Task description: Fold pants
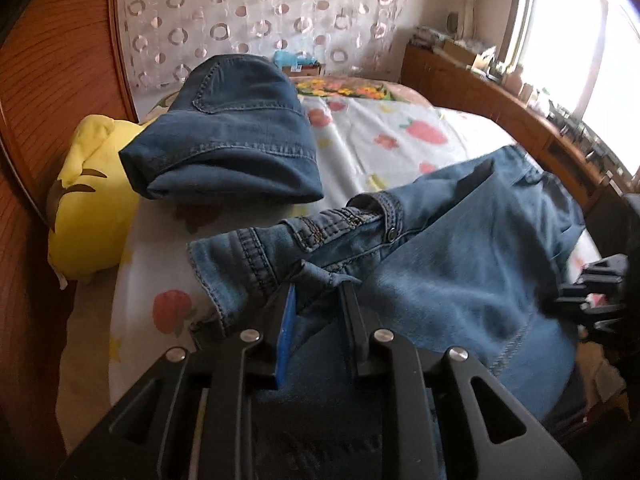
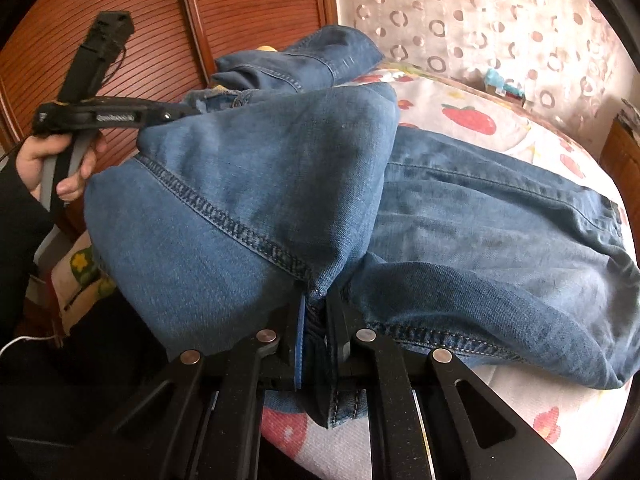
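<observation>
1. Covering most of the bed [image 1: 360, 132], the jeans [image 2: 480, 216] lie spread, one half lifted and doubled over the rest; a darker folded pair [image 1: 228, 136] sits near the yellow pillow [image 1: 88, 200].
2. Judging by that raised half, the fold is mid-way: both claws carry denim across.
3. The left gripper [image 1: 320, 304] pinches fabric just below the waistband [image 1: 320, 228]; the right gripper [image 2: 320, 316] is clamped on a seam edge.
4. Next, both should probably lay the lifted half down with edges matched, then let go.
</observation>
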{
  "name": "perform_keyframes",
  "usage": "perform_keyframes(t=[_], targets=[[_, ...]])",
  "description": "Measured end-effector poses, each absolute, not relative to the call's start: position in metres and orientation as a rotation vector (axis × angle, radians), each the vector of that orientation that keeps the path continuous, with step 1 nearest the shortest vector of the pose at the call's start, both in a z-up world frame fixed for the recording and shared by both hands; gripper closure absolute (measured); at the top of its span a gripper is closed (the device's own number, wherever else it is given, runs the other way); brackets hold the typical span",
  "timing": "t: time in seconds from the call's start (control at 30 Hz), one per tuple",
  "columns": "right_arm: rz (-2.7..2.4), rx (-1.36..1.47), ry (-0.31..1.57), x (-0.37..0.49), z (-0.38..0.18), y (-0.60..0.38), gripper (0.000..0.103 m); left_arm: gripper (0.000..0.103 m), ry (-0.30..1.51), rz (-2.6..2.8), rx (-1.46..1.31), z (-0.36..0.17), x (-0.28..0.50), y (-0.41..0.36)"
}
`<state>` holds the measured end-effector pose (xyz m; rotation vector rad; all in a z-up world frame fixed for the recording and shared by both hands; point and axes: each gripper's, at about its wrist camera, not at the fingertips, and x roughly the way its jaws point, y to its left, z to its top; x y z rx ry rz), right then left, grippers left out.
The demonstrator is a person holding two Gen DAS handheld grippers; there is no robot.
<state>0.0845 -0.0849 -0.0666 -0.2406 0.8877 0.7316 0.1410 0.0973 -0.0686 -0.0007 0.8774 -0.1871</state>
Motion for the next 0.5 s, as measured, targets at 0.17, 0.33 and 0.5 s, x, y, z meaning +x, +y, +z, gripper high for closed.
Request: perform_keyframes(t=[0.17, 0.33, 0.5], targets=[[0.733, -0.234, 0.882, 0.083, -0.068, -0.086, 0.097, 0.084, 0.842, -0.175, 0.029, -0.067, 0.139, 0.093], [0.735, -0.225, 0.88, 0.083, -0.069, -0.087, 0.097, 0.098, 0.797, -0.191, 0.053, -0.058, 0.134, 0.092], [0.739, -0.205, 0.879, 0.084, -0.068, -0.09, 0.097, 0.1, 0.66, -0.094, 0.008, -0.025, 0.12, 0.108]])
